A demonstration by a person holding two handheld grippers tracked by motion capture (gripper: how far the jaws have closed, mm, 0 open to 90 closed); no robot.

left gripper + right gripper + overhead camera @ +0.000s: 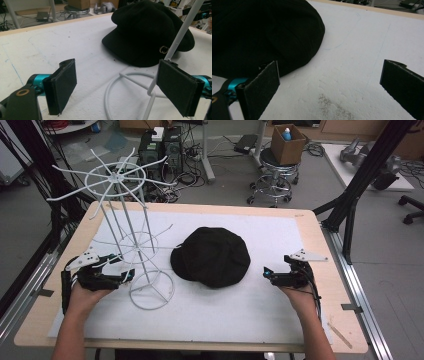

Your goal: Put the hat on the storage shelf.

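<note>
Black cap point(214, 256): soft, with a short brim, lying flat near the middle of the white mat point(280, 305) that covers the wooden table point(320, 227); in the left gripper view a small gold emblem point(163, 49) shows on its side, near the brim. White wire rack point(131, 227): stands on the mat just left of the cap, upright on a ring base point(151, 290), with a central post, a lower ring of spokes and a top ring of radiating hooked arms; the cap's brim edge lies close to the base ring, and whether they touch cannot be told. Left gripper point(126, 275): held in the person's left hand point(86, 295) at the left of the mat, just beside the rack's base, pointing toward the cap; jaws spread wide with nothing between the pads; in the left gripper view the rack's post point(180, 35) rises just behind the right-hand pad point(178, 86) and part of the base ring lies between and beyond the jaws, untouched. Right gripper point(267, 273): held in the person's right hand point(300, 297) to the right of the cap, near it but apart, pointing toward it; jaws stand wide apart and grip nothing; in the right gripper view the cap's rounded edge point(287, 45) lies just beyond the left-hand pad point(260, 87), with bare mat between the two pads. Beyond the table: a stool point(275, 167) carrying a cardboard box point(287, 142).
</note>
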